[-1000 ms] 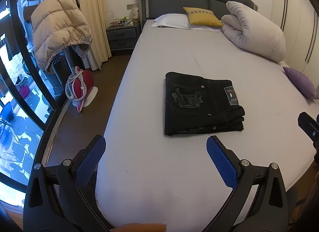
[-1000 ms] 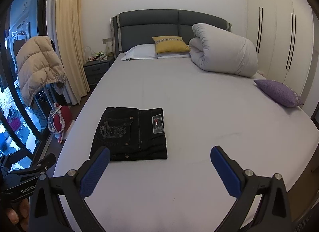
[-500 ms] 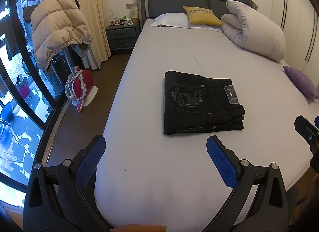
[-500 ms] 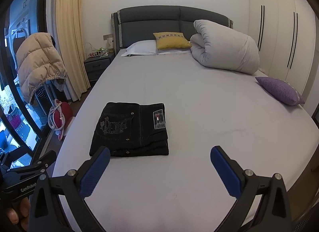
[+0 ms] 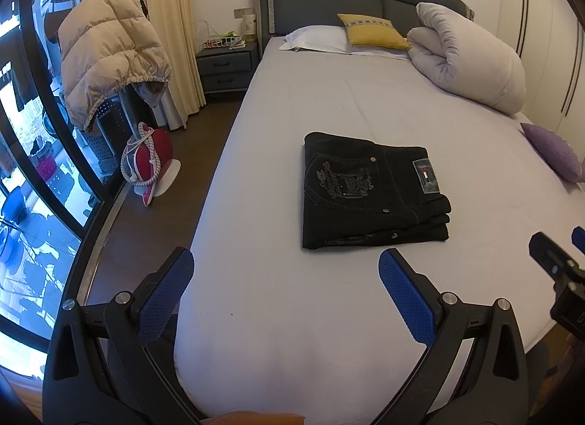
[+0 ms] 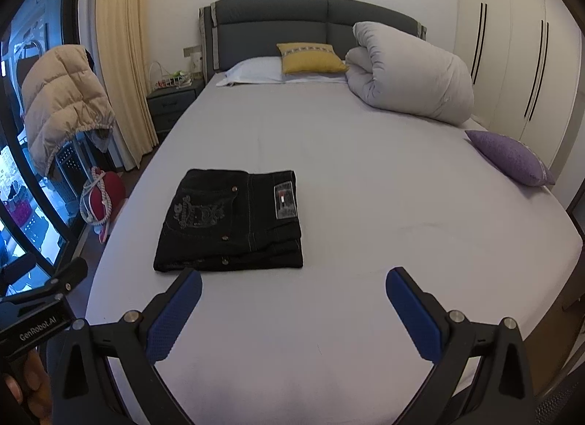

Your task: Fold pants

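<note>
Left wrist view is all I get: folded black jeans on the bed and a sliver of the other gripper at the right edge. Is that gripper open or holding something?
Observer: The right gripper is open, with nothing between its blue pads. It sits short of the folded black jeans, not touching them.
Operator: Can you see who holds the left one?
Observer: In the right wrist view, a hand grips the handle of the left gripper.
Operator: The purple cushion is cut off for me.
Observer: The whole purple cushion lies at the bed's right edge, apart from the rolled duvet.
</note>
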`<state>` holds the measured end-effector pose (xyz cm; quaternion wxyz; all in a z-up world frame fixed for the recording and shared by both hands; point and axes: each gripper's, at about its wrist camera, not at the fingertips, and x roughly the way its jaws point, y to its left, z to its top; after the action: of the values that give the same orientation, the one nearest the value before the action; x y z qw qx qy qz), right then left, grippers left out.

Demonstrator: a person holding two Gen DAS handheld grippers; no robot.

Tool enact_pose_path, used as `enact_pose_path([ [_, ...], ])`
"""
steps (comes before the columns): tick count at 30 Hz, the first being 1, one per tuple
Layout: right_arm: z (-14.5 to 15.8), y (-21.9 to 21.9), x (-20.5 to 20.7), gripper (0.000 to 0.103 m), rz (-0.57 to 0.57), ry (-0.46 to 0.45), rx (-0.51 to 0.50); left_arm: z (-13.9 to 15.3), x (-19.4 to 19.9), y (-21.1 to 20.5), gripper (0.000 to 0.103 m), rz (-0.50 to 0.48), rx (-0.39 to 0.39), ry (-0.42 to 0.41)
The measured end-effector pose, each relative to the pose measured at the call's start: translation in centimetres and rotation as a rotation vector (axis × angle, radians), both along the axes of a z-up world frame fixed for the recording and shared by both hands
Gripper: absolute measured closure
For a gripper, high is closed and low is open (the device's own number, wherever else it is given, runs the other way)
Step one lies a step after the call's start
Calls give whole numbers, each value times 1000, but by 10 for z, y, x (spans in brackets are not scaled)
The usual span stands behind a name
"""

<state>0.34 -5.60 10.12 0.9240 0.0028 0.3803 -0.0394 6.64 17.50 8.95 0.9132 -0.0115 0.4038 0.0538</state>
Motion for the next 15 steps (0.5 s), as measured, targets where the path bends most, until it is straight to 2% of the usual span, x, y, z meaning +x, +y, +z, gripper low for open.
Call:
enact_pose_path([
  [15, -6, 0, 1, 0, 3, 31, 6, -1, 1, 1, 0, -2, -3, 6],
])
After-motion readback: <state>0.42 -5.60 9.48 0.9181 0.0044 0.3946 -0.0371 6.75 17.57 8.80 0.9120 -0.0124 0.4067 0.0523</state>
